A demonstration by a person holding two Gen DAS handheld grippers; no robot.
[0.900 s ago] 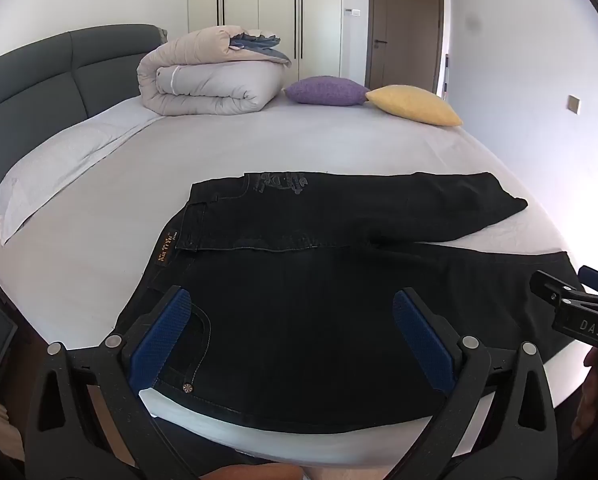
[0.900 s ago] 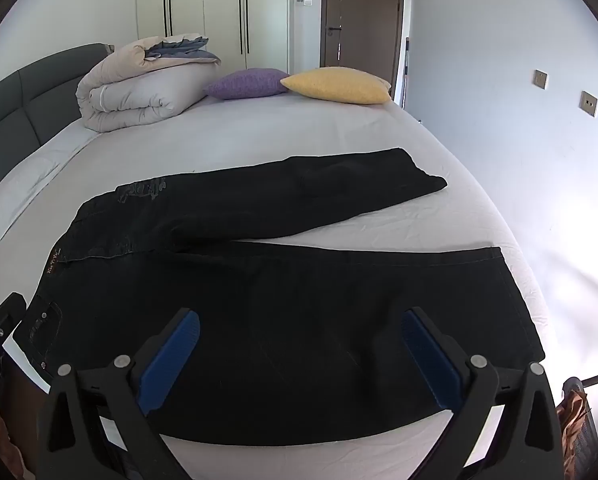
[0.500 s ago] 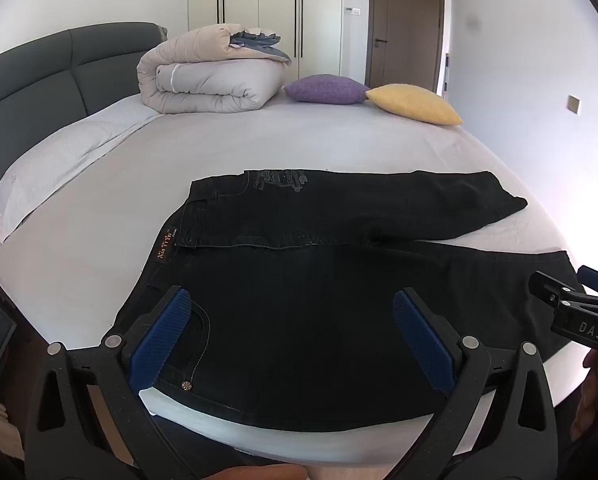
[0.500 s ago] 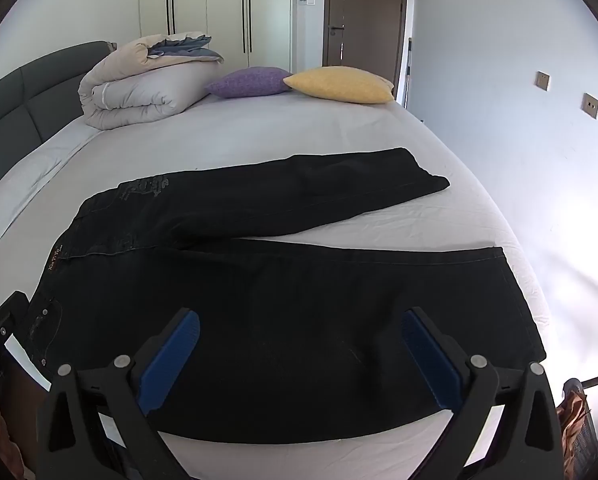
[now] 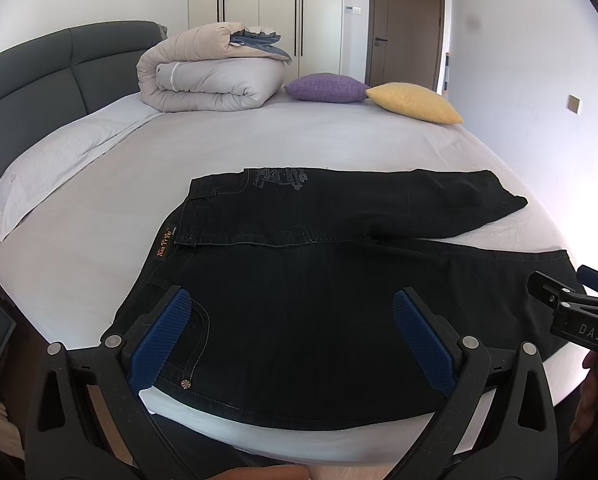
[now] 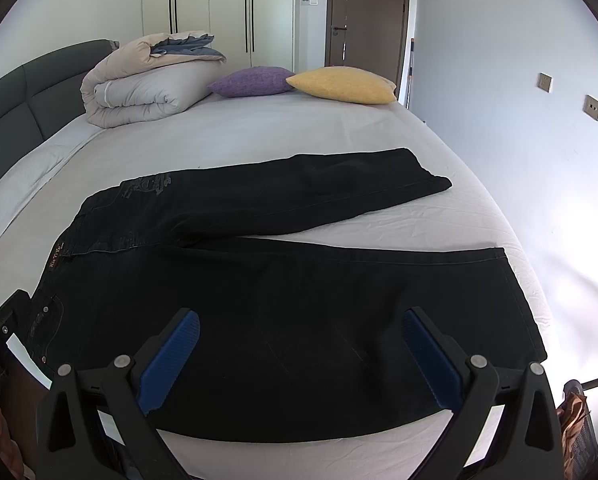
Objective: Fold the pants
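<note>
A pair of black pants point(image 5: 339, 320) lies flat on the white bed point(image 5: 259, 152), waistband toward the left and the two legs running out to the right, the far leg point(image 6: 299, 192) angled away from the near leg point(image 6: 319, 320) so that a wedge of sheet shows between their hems. A tan label point(image 5: 166, 242) sits at the back of the waistband, and pale embroidery point(image 5: 279, 178) marks the far hip. The left gripper point(image 5: 291, 332) hovers at the near edge of the bed over the waist and front pocket, its blue-padded fingers point(image 5: 161, 340) spread wide with nothing between them. The right gripper point(image 6: 299, 354) hangs over the lower part of the near leg, its blue-padded fingers point(image 6: 433, 362) likewise wide apart and holding nothing. In the left wrist view the right gripper's black body shows at the right edge, beside the near leg's hem. At the far end of the bed rest a folded beige duvet point(image 5: 211, 72), a purple cushion point(image 5: 325, 88) and a yellow cushion point(image 5: 415, 102), with a dark grey headboard point(image 5: 39, 80) on the left and white wardrobe doors point(image 5: 259, 8) and a brown door point(image 5: 407, 20) behind
</note>
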